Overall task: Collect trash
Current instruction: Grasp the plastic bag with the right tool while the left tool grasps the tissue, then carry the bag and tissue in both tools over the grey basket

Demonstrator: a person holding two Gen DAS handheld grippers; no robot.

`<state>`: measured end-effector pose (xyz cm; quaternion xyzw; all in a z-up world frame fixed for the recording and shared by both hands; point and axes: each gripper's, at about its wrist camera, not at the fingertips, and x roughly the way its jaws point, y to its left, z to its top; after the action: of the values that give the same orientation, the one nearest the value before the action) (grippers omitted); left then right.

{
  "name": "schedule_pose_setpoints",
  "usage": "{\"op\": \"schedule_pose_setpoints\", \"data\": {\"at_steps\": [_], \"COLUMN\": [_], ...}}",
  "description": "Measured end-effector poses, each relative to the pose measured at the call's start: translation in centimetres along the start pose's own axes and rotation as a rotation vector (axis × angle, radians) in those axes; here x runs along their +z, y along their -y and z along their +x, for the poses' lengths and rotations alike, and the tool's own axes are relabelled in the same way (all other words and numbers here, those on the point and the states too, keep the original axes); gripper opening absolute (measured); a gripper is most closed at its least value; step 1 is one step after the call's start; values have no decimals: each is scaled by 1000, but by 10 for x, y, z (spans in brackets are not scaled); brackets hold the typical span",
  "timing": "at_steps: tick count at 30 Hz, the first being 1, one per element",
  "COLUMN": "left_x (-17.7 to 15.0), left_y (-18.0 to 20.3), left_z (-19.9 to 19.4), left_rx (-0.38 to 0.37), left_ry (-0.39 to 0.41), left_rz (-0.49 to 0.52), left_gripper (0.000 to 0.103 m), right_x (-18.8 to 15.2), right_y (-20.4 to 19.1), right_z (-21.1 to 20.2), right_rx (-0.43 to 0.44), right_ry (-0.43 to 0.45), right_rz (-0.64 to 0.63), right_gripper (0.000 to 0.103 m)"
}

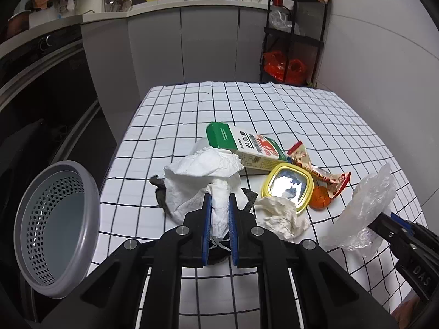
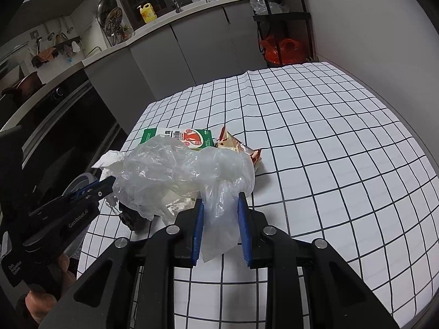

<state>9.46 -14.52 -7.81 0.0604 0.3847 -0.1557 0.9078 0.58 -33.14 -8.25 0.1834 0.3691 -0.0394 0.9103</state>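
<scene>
My left gripper (image 1: 219, 205) is shut on a crumpled white tissue (image 1: 200, 181) that lies on the checked tablecloth (image 1: 274, 109). A dark scrap (image 1: 160, 194) pokes out beneath the tissue. Beside it lie a smaller tissue wad (image 1: 282, 216), a yellow-rimmed cup lid (image 1: 288, 186), a green and white carton (image 1: 247, 145), a red snack wrapper (image 1: 318, 170) and an orange piece (image 1: 319, 198). My right gripper (image 2: 221, 200) is shut on a clear plastic bag (image 2: 178, 175), held above the pile. That gripper (image 1: 387, 219) and its bag (image 1: 367, 205) also show at the right of the left wrist view.
A grey perforated bin (image 1: 55, 227) stands off the table's left edge, below my left gripper. A dark oven front (image 1: 41, 82) and kitchen counter (image 1: 164, 5) lie beyond. A black shelf rack (image 1: 293, 33) with red bags stands at the back right. The person's fingers (image 2: 41, 298) show low left.
</scene>
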Motion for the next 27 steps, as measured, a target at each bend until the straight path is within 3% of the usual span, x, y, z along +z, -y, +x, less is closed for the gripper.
{"op": "schedule_pose_setpoints", "data": {"at_steps": [16,27], "left_x": [6,-4], "left_y": [-32,-83], "left_z": [-39,-81], "left_rx": [-40,38], "left_ry": [31,88], "left_rz": [-73,-130], "left_gripper": [12,12], "right_x": [-1,-2], "right_y": [-11,-50], "right_z": [3,0], "right_rx": [9,87], "right_ry": [3,30], "right_rz": [-15,-71], "right_gripper": [23,23]}}
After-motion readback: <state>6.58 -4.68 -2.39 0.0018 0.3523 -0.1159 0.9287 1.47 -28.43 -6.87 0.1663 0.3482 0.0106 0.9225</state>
